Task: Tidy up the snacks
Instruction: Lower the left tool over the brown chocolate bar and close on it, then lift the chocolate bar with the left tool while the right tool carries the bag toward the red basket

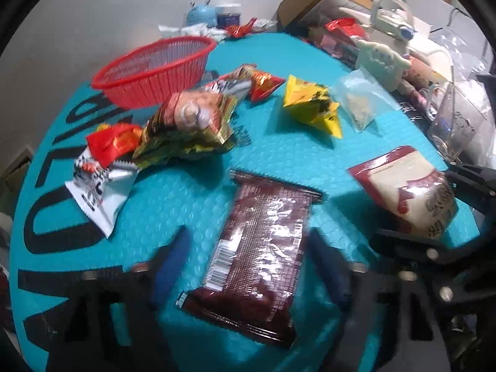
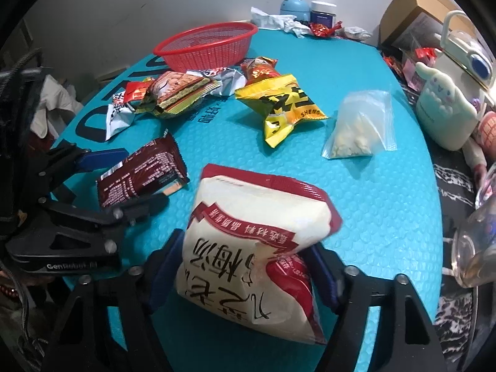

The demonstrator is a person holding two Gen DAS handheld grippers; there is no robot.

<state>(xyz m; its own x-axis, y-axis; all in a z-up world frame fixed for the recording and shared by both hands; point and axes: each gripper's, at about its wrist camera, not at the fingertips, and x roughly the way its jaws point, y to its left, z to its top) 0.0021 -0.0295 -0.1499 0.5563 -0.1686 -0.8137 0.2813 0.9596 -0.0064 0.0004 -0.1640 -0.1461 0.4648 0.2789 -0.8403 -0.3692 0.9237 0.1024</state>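
A dark brown snack packet (image 1: 260,257) lies flat on the teal mat between the fingers of my left gripper (image 1: 248,266), which is open around it; it also shows in the right wrist view (image 2: 142,170). My right gripper (image 2: 245,276) is shut on a white and red snack bag (image 2: 254,248), seen in the left wrist view (image 1: 409,186) at the right. A red mesh basket (image 1: 155,68) (image 2: 207,43) stands empty at the far left. A yellow packet (image 2: 282,108), a clear zip bag (image 2: 359,127) and a pile of mixed packets (image 2: 173,93) lie in between.
The teal mat (image 2: 387,201) covers the round table. A cardboard box (image 2: 412,9), a white plush case (image 2: 443,111), a glass mug (image 1: 452,117) and clutter line the right side. A blue toy (image 2: 294,6) and a jar (image 2: 324,12) stand at the back.
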